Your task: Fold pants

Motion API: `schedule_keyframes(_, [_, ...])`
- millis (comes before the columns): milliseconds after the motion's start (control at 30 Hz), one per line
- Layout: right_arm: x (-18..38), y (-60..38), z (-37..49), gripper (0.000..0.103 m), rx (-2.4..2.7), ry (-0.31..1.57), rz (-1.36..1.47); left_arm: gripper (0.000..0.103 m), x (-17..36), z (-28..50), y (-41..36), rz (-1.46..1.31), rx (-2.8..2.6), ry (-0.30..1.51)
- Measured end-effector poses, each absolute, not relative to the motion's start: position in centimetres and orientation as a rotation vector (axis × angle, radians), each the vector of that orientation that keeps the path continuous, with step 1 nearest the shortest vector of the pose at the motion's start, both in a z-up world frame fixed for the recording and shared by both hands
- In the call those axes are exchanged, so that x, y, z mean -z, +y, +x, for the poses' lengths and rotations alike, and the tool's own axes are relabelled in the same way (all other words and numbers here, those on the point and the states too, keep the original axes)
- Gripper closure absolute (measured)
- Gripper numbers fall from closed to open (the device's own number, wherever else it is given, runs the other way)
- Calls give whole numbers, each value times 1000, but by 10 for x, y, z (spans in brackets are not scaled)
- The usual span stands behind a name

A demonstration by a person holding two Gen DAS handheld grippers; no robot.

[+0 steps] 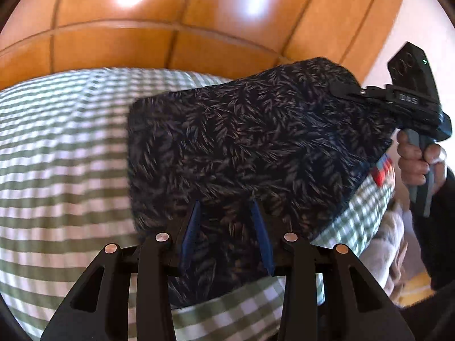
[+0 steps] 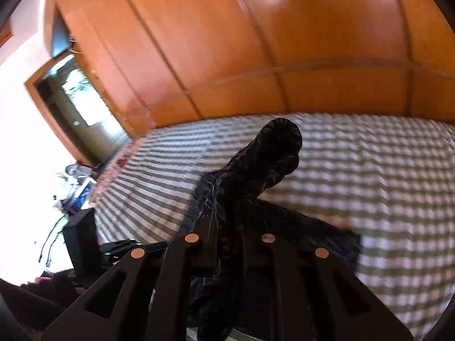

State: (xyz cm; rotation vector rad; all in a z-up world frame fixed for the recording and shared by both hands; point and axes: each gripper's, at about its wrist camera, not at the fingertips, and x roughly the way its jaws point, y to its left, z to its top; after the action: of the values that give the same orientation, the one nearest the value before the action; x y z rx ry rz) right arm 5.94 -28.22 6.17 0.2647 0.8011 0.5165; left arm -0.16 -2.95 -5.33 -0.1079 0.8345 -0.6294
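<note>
The dark leaf-print pants (image 1: 250, 147) are lifted over a green-and-white checked bed (image 1: 57, 147). My left gripper (image 1: 227, 210) is shut on the near edge of the pants; the cloth bunches between its blue fingers (image 1: 190, 233). My right gripper (image 1: 344, 91) shows at the right of the left wrist view, shut on the far upper corner of the pants, held by a hand. In the right wrist view the pants (image 2: 267, 159) bunch up and stand out from between the fingers of my right gripper (image 2: 227, 227), hiding the tips.
A wooden panelled headboard (image 1: 176, 28) rises behind the bed. In the right wrist view, a window or mirror frame (image 2: 76, 108) and clutter (image 2: 74, 187) lie to the left of the bed (image 2: 369, 187). Light-coloured cloth (image 1: 384, 244) lies by the bed's right edge.
</note>
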Motion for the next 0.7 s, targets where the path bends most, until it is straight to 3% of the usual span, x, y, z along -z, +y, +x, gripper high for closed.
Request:
schedule_keyframes(333, [35,-342,67,93,-327,979,385,66,68,-11,-55,-94,705,895])
schedule_keyframes(433, [50,-350,66,88,-320,982,461,66,64,-9,-50,-117,712,898])
schedule_keyframes(533, [42,-361,55,79,-298,959,504,66,52,-7,-34,-173,712,877])
schedule_keyframes(567, [41,-371,48,60,-306,948,555,66,51,-7,-33,-183,710,868])
schedule_keyframes(600, [37,-376,40,55,-304,931,586,66,47,-7,-28,-187,700,852])
schedule_keyframes(700, [30,-381,20,55,-312,925,606,66,42,-9,-19,-162,660,820])
